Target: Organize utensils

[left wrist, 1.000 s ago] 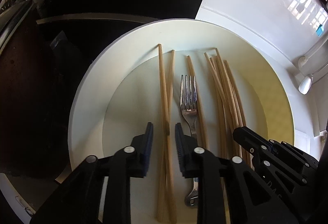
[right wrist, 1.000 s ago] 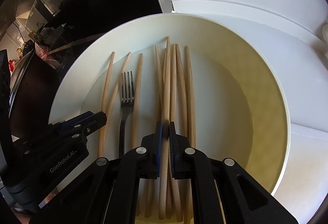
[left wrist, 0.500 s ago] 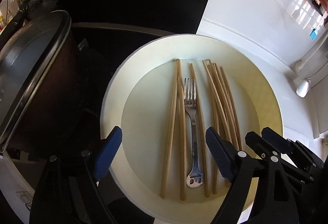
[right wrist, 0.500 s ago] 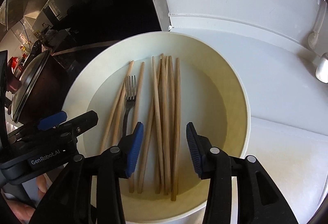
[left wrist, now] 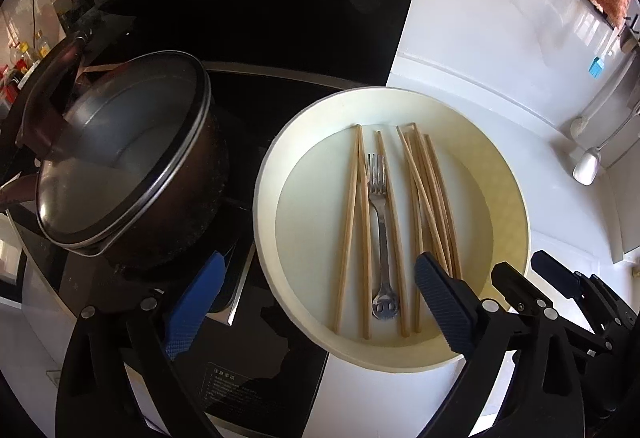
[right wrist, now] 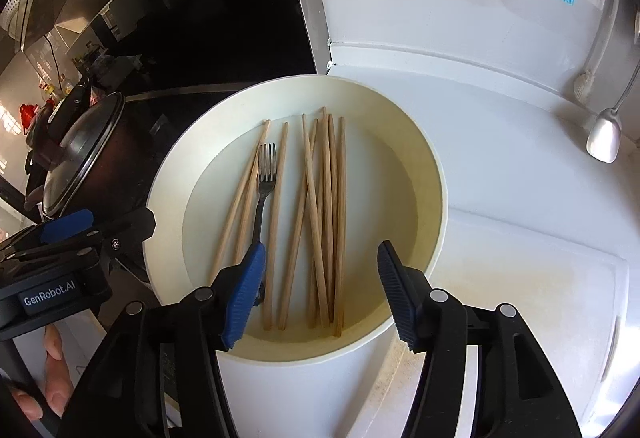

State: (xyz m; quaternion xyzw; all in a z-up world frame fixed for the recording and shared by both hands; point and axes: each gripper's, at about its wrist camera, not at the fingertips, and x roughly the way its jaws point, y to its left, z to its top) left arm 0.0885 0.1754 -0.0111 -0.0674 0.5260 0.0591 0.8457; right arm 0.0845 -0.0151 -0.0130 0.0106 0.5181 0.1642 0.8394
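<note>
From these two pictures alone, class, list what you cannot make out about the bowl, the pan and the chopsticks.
- Fork handle end: right wrist view, behind the right claw.
- Pan contents: left wrist view, fogged lid.
- Chopsticks near ends: left wrist view, partly behind the left claw.
- Bowl underside: both views, hidden.

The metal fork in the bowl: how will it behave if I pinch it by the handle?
The fork looks stiff, thin metal, so probably slippery between pads. It lies flat on the bowl floor between chopsticks, so a low pinch may nudge those, which likely roll.
</note>
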